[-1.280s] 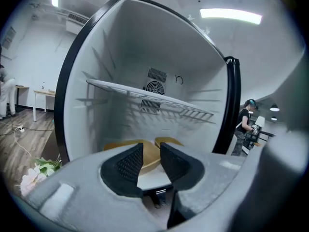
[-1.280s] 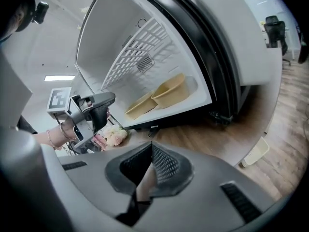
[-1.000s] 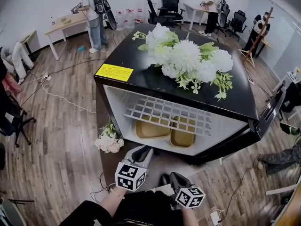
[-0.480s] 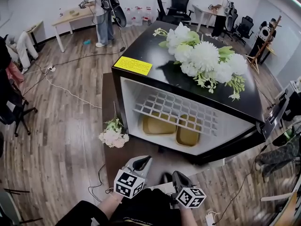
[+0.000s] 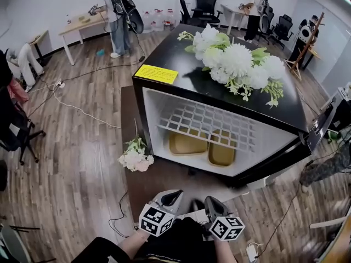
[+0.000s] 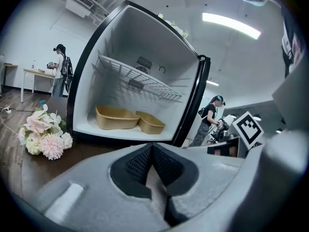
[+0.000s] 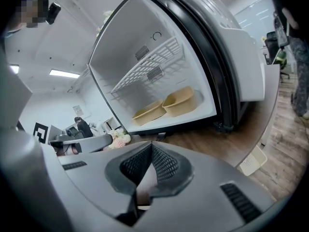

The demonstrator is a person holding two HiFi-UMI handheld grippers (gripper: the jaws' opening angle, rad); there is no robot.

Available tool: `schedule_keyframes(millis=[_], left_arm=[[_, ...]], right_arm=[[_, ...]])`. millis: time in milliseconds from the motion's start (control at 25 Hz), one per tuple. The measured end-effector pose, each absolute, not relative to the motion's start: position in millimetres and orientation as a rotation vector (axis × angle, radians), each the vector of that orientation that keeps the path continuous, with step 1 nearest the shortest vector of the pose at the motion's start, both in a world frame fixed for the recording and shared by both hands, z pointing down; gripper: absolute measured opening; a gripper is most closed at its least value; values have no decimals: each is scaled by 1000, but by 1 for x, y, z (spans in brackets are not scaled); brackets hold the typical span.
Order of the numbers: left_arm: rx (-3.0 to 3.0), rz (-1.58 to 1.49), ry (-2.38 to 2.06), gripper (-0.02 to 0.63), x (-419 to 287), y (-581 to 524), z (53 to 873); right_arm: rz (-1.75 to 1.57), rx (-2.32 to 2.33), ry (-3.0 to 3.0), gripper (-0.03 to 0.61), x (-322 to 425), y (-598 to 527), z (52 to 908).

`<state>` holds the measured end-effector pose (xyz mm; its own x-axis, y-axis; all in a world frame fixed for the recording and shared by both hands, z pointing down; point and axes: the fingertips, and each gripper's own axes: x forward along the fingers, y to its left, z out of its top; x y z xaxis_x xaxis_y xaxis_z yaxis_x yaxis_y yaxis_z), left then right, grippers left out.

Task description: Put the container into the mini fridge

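- The mini fridge (image 5: 181,86) fills the head view from the centre out to 2 o'clock. It stands open, its door (image 5: 321,127) swung out at 3 o'clock.
- Two containers sit on the fridge floor under the wire shelf (image 5: 208,126). The left tan container (image 5: 187,143) and the right tan container (image 5: 221,154) are side by side and seem to touch, the right one at 4 o'clock of the left.
- The left gripper (image 5: 174,193) is low in the frame at 6 o'clock, over the brown mat (image 5: 164,177) and well apart from the fridge. In its own view its pads are pressed together with nothing between them, and both containers show ahead at 11 o'clock.
- The right gripper (image 5: 211,200) is just beside it at 3 o'clock, also closed and empty. Its own view shows the containers at 12 o'clock.
- White flowers (image 5: 238,64) lie on the fridge top toward 1 o'clock, and a yellow label (image 5: 157,74) lies near its front left corner.
- A pale bouquet (image 5: 135,158) lies on the mat's edge at 9 o'clock of the containers, outside the fridge.
- A person (image 5: 112,15) stands at a table at 11 o'clock.
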<state>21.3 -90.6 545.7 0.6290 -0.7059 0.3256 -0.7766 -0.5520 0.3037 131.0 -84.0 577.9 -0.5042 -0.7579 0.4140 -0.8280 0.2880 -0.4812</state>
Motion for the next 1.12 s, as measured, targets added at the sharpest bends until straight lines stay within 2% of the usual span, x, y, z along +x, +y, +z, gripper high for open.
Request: schedule_keyframes(millis=[1120], left_arm=[[2478, 301, -1090, 9, 26, -74, 554]], right_arm=[[1028, 1439, -2409, 6, 109, -69, 588]])
